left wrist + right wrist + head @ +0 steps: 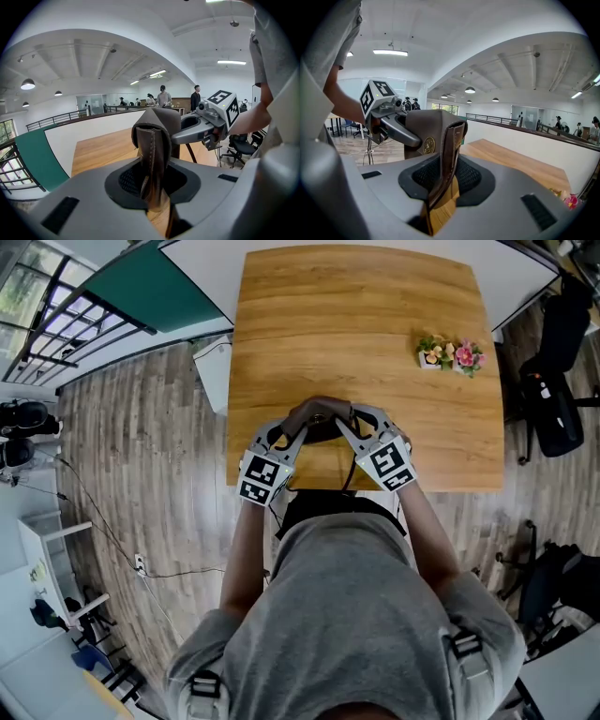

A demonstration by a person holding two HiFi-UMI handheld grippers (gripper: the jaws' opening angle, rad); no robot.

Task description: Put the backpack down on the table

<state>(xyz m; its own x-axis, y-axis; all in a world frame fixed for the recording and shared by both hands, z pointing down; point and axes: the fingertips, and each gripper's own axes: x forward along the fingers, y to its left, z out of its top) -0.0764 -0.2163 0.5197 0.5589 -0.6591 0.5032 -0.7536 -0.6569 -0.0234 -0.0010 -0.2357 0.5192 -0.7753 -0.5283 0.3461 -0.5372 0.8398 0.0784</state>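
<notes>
Head view shows the left gripper (298,430) and right gripper (351,426) meeting over the near edge of the wooden desk (375,315). Each pinches the brown leather top of the backpack (323,424) from its own side. Both gripper views show a stitched leather strap (152,154) clamped between the pads. A round gold emblem (427,145) sits on the leather, its lettering too small to read. A small flower arrangement (450,354) stands on the desk's far right, well apart.
</notes>
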